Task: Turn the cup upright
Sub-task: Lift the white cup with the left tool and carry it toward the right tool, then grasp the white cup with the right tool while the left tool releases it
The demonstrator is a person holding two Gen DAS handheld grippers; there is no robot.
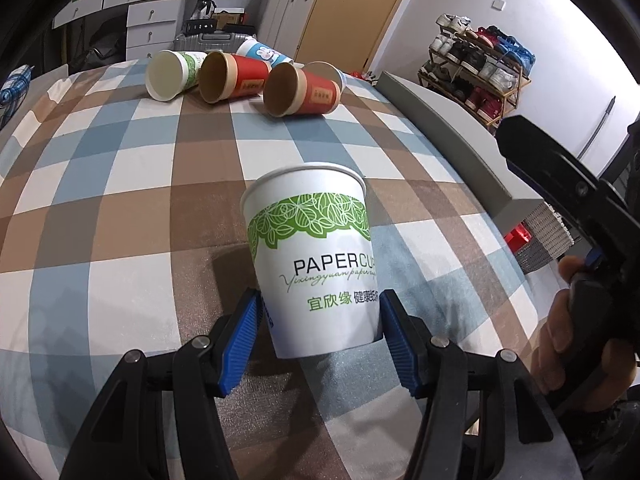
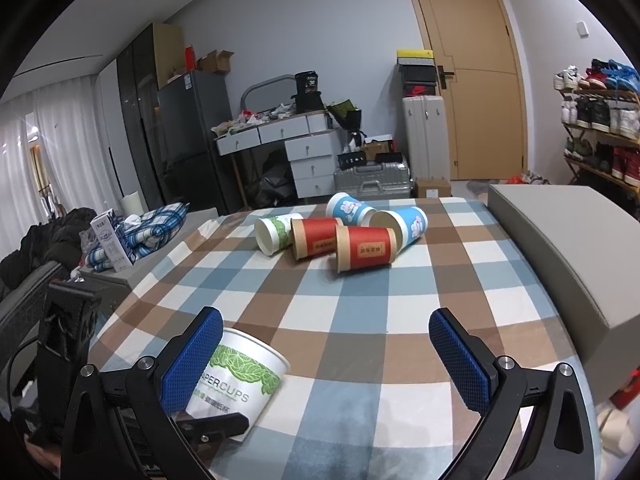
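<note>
Cup [image 1: 312, 264] upright between left jaws; right jaws empty.

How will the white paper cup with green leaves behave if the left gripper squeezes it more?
The white paper cup looks thin-walled and seems empty, so it probably dents easily and weighs little. The left gripper has its pads low on the cup's sides, so the cup may tip. The cups lying on the checked cloth suggest it rolls easily.

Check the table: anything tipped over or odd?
Yes: five cups lie on their sides in a cluster at the far end. The white leaf-print cup stands upright between the left gripper fingers.
</note>
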